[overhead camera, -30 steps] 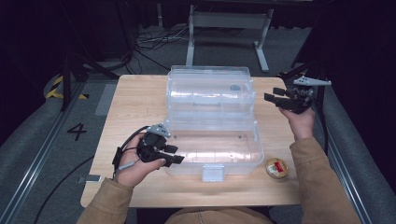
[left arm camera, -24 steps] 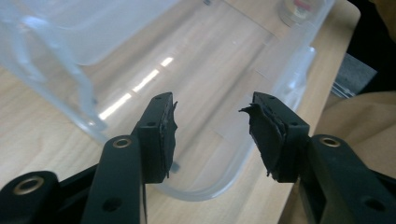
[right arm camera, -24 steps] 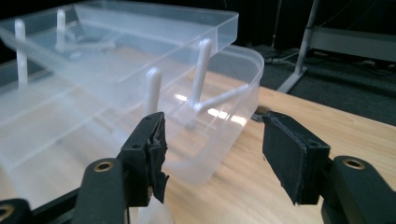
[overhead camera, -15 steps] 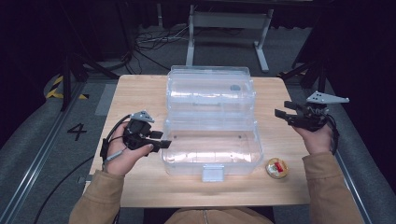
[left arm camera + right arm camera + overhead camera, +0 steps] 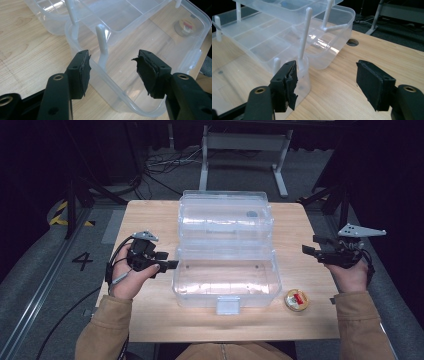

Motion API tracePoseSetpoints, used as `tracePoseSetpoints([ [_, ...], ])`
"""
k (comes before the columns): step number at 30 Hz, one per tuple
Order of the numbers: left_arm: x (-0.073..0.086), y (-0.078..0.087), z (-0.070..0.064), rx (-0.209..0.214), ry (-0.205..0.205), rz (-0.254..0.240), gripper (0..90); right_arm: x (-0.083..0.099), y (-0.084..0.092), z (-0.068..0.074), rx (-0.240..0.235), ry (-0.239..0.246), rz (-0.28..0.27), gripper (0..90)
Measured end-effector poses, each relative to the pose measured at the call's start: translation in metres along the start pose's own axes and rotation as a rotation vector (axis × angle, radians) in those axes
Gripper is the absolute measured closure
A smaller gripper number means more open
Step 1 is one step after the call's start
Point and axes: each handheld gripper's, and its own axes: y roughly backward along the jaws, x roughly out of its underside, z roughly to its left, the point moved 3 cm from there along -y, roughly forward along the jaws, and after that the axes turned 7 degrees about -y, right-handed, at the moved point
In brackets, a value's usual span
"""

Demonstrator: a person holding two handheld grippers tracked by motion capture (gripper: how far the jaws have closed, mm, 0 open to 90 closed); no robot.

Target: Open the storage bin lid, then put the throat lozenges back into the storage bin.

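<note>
A clear plastic box stands open in the middle of the wooden table, its upper tray swung back on white arms. My left gripper hovers just off the box's left wall. Its jaws have just been opening and stand open with nothing between them. In the left gripper view the gripper looks over the box's rim and a white arm. My right gripper is to the right of the box, apart from it. Its jaws have also just been opening, and the gripper holds nothing.
A small round yellow and red roll lies on the table near the box's front right corner. A white latch sticks out at the box's front. The table has a round hole. Dark floor, cables and a metal stand lie beyond.
My left gripper has drawn back to the left off the box's front. My right gripper has moved away from the upper tray, rightward and nearer the person. Both pairs of jaws stand wider.
</note>
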Motion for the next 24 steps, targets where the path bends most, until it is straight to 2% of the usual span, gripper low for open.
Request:
tracePoseSetpoints([
  [2,0.0,0.001,0.001,0.001,0.0,-0.001,44.5,0.002,0.004,0.0,0.004,0.011,0.012,30.5],
  [5,0.0,0.002,0.003,-0.001,-0.001,-0.006,44.5,0.004,0.006,0.001,-0.009,-0.005,0.019,27.9],
  [9,0.001,0.006,0.007,-0.06,-0.004,0.009,44.1,0.006,0.008,0.002,0.007,-0.002,0.031,24.3],
  [10,0.001,0.007,0.008,-0.063,0.008,0.004,44.0,0.007,0.008,0.003,0.008,0.002,0.038,24.3],
  [13,0.002,0.009,0.01,-0.066,0.006,0.002,43.8,0.009,0.01,0.005,0.016,0.045,0.074,24.3],
  [14,0.002,0.01,0.012,-0.073,0.003,0.002,43.8,0.009,0.01,0.005,0.016,0.045,0.074,24.3],
  [15,0.003,0.01,0.013,-0.08,0.009,0.001,43.7,0.012,0.011,0.006,0.016,0.06,0.103,25.3],
  [16,0.003,0.01,0.013,-0.081,0.022,0.0,43.7,0.012,0.011,0.006,0.016,0.06,0.103,25.3],
  [19,0.004,0.01,0.016,-0.085,0.011,0.009,43.6,0.014,0.014,0.008,0.009,0.058,0.131,26.0],
  [23,0.005,0.01,0.017,-0.087,0.019,0.007,43.6,0.017,0.015,0.01,0.025,0.073,0.166,26.1],
  [24,0.004,0.011,0.018,-0.087,0.016,0.005,43.6,0.018,0.015,0.011,0.013,0.074,0.176,26.0],
])
